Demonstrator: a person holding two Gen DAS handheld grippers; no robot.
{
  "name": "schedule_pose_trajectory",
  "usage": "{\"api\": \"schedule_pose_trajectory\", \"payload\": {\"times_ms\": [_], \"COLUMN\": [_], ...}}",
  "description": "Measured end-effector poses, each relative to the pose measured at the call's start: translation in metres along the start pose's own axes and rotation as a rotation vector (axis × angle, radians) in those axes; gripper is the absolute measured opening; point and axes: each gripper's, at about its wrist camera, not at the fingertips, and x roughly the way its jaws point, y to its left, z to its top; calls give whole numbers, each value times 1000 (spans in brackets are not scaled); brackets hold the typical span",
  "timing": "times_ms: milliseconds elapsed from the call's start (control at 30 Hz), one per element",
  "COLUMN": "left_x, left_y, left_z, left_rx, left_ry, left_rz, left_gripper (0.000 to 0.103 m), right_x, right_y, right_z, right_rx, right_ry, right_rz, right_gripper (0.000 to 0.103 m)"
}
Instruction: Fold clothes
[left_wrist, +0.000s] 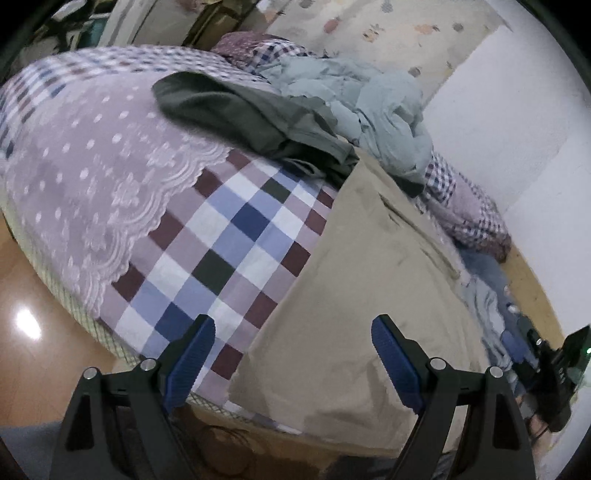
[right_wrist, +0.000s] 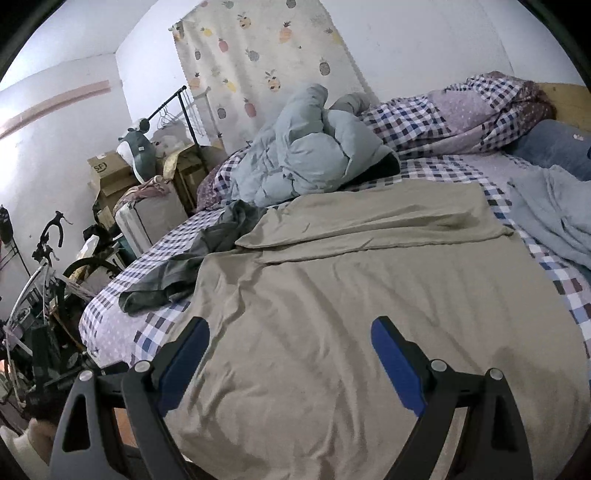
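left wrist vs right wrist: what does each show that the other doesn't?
Left wrist only: wooden floor, a lilac lace-edged cover, and the right tongs at the frame edge.
Right wrist only: pineapple curtain, bicycle, cardboard boxes, plush toy.
Both: beige garment on the checked bedsheet, dark green garment, pale blue pile. Left tongs are open, empty.

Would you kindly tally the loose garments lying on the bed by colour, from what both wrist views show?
Tan: 1, the tan garment spread flat nearest both open grippers
Dark green: 1, the dark green garment crumpled beside it
Pale blue: 2, the puffy jacket at the back and the pale blue garment to the right
Total: 4
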Motion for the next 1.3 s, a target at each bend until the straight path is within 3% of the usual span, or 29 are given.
{"api": "schedule_pose_trajectory", "payload": {"times_ms": [233, 367, 600, 900, 1033, 1133, 1300], "left_x": [14, 30, 41, 39, 32, 32, 34], "left_y": [16, 18, 17, 17, 17, 24, 28], "left_z": [-8, -12, -23, -30, -26, -25, -26], "left_rx": [-87, -86, -116, -205, -214, -253, -260], "left_ry": [24, 95, 179, 201, 175, 202, 225], "left_rz": [-3, 25, -38, -154, -156, -176, -132], "left_gripper": [90, 90, 89, 89, 89, 89, 88], "right_x": [5, 9, 20, 23, 25, 28, 34], "right_y": [7, 10, 14, 29, 41, 54, 78], "right_z": [-5, -10, -21, -29, -35, -42, -54], "right_rx": [-6, -15, -57, -111, -175, -252, -355], "right_ry": [-7, -2, 39, 48, 56, 70, 98], "right_rz": [-12, -58, -98, -73, -62, -51, -15], "right_gripper": [92, 92, 92, 92, 92, 92, 92]}}
